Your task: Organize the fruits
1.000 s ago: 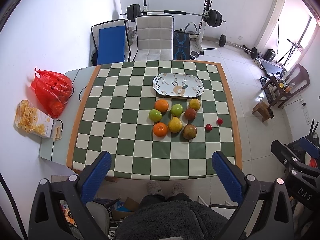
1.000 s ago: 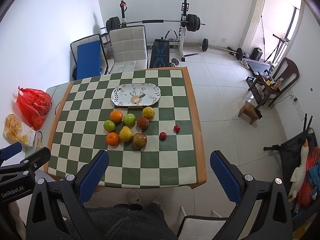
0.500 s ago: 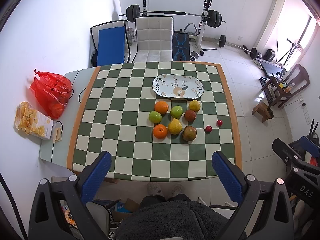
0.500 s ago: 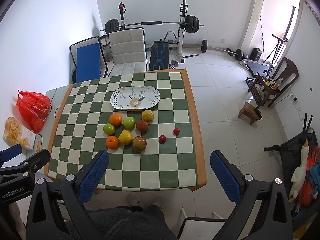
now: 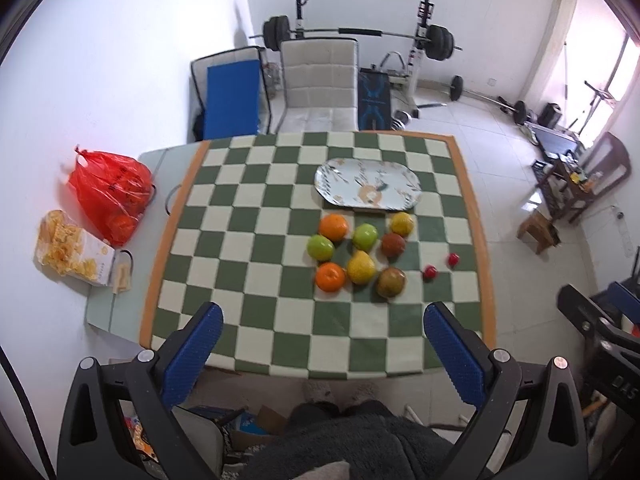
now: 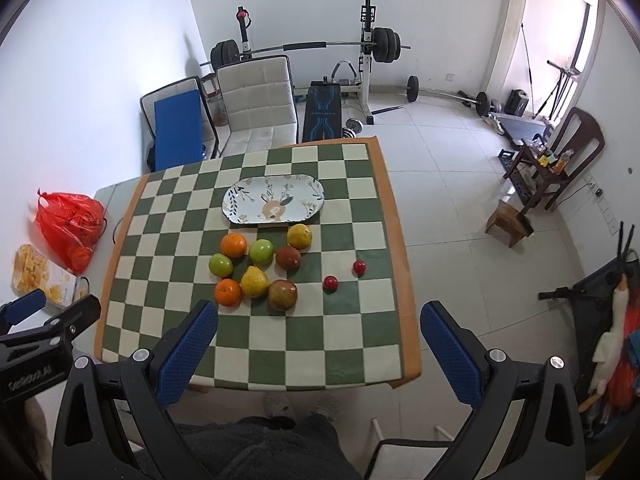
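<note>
Left hand-held gripper (image 5: pixel 322 344): jaws spread wide, empty, held high above the near edge of the tabletop (image 5: pixel 256 288). Right hand-held gripper (image 6: pixel 318 344): jaws likewise spread wide, empty, above the same edge.

Fruits: clustered on the checked tabletop, just in front of the plate (image 5: pixel 367 189). Cluster contents: two oranges (image 5: pixel 333 226), two green apples (image 5: pixel 320 247), a yellow pear (image 5: pixel 361 267), a lemon (image 5: pixel 401 223), and two reddish-brown fruits (image 5: pixel 391 282). Two small red fruits (image 5: pixel 430 272) lie apart, to the right of the cluster. The plate carries no fruit.

A red bag (image 5: pixel 110 192) lies off the cloth, to the left.
</note>
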Demonstrator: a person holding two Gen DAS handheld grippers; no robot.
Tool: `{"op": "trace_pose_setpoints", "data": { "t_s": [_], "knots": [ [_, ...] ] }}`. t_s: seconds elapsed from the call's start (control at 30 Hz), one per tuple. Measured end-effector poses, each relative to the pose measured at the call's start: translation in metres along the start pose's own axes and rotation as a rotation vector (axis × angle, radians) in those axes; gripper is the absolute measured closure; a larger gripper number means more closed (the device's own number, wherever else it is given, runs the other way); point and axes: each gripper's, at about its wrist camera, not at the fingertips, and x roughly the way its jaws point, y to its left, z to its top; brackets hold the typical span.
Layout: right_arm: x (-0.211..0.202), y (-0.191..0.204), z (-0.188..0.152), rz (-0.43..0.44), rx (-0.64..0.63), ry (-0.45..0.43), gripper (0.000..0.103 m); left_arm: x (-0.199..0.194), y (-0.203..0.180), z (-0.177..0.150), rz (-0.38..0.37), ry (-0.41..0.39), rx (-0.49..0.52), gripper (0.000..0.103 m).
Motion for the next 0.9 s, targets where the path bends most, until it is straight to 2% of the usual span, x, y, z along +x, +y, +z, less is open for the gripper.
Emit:
{"op": "trace_pose_setpoints", "data": {
  "t_s": [0.17,0.2,0.33,0.43,0.6,0.67,0.77,0.83,0.9],
  "knots": [
    [0.073,-0.009,0.006,0.09,0.035,0.07,0.0,0.041,0.008,0.013,0.178,-0.042,-0.006,0.0],
    [0.093,-0.008,0.004,0.1,0.025,0.091,0.0,0.054,0.011,0.015,0.213,-0.029,-0.005,0.0],
    [0.175,0.003,-0.007,0.151,-0.025,0.186,0.0,0.112,0.019,0.027,0.264,0.057,-0.009,0.0],
    [0.239,0.013,-0.018,0.16,-0.048,0.258,0.001,0.154,0.03,0.027,0.266,0.142,-0.033,0.0],
    [0.338,0.026,-0.033,0.173,-0.011,0.387,0.01,0.219,0.037,0.026,0.22,0.267,-0.043,0.002],
    [0.373,0.034,-0.041,0.161,-0.016,0.44,0.011,0.247,0.033,0.026,0.199,0.298,0.003,0.003],
    [0.412,0.048,-0.054,0.124,-0.022,0.525,0.02,0.28,0.024,0.021,0.169,0.354,0.097,0.003],
    [0.428,0.054,-0.058,0.118,-0.011,0.55,0.023,0.296,0.019,0.019,0.147,0.38,0.151,0.003],
    [0.443,0.06,-0.062,0.101,-0.014,0.557,0.03,0.31,0.016,0.019,0.11,0.41,0.196,0.003]
  ]
}}
